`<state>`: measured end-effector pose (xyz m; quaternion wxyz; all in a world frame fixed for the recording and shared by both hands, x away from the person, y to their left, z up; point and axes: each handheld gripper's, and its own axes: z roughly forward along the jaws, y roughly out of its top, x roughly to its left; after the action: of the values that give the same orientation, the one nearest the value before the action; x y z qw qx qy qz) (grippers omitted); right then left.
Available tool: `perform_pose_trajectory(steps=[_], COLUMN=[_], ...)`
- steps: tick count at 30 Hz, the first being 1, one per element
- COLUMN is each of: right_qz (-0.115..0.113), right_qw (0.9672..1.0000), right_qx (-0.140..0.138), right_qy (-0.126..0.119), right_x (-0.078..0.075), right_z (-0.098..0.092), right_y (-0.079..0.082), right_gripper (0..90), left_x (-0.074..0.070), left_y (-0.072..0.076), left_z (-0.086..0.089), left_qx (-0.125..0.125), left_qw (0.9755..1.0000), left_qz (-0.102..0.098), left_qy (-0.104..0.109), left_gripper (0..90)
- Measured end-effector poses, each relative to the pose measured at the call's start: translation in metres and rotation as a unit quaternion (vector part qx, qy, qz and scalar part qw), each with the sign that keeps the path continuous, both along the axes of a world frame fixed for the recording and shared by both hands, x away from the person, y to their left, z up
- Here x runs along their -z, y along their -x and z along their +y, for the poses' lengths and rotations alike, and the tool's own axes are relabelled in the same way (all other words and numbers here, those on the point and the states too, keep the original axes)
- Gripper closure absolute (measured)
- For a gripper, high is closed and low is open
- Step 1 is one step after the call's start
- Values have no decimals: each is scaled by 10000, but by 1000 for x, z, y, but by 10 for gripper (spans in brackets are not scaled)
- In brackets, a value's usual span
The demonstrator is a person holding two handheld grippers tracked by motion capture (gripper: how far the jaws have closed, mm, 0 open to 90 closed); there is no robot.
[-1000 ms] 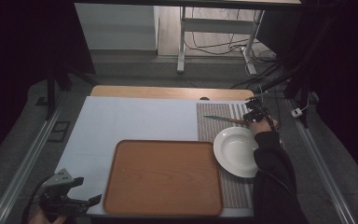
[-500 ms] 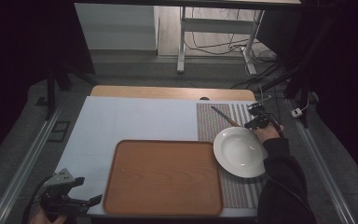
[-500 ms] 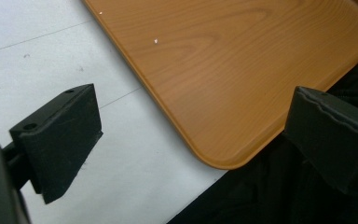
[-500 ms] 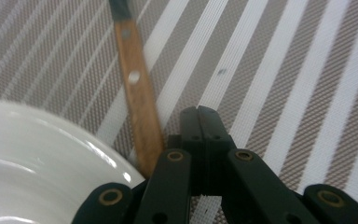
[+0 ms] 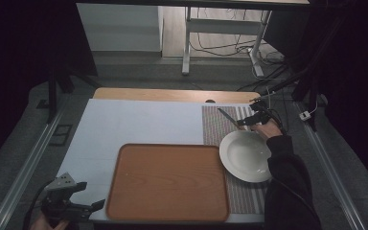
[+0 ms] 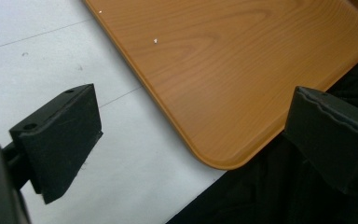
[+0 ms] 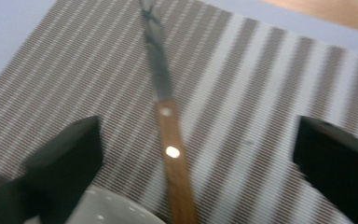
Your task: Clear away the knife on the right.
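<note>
Striped placemat (image 5: 230, 125) at right centre carried the knife (image 7: 170, 140); the right gripper (image 5: 253, 118) had drawn back, jaws spread, knife released. Left gripper (image 5: 72, 203), lower left, spread, empty.

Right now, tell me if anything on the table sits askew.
The knife lies slanted across the striped placemat beyond the white bowl, not squared to it. The wooden tray sits square.

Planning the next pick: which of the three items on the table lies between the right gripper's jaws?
The wooden-handled knife on the striped placemat. It lies between the right gripper's open jaws; the white bowl sits nearer the person, the wooden tray left.
</note>
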<state>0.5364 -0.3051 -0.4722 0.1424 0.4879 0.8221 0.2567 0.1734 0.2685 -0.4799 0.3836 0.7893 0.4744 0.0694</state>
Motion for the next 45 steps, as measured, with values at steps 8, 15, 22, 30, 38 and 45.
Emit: perform_pose_trajectory(steps=[8,15,22,30,38,45], right_qz=[307,353,285,272,13,-168], right_qw=[9987,9987,9973,9958,9978,9982], right_qx=[-54,1,-413,-646,-388,-133], right_qy=[400,357,528,589,540,566], right_x=[20,26,23,22,11,0], right_z=[18,12,15,20,1,-26], right_y=[-13,-16,-12,-11,-10,-4], right_gripper=[0,237,668,782,783,783], left_x=[0,0,0,0,0,0], left_y=[1,1,1,1,1,2], left_z=[1,1,0,0,0,1], left_qx=[-7,12,12,6,-5,-27], left_qw=[10000,10000,10000,10000,10000,10000], left_qz=[11,20,27,29,33,11], left_qy=[28,41,15,6,-2,6], left_gripper=[37,39,39,40,40,40])
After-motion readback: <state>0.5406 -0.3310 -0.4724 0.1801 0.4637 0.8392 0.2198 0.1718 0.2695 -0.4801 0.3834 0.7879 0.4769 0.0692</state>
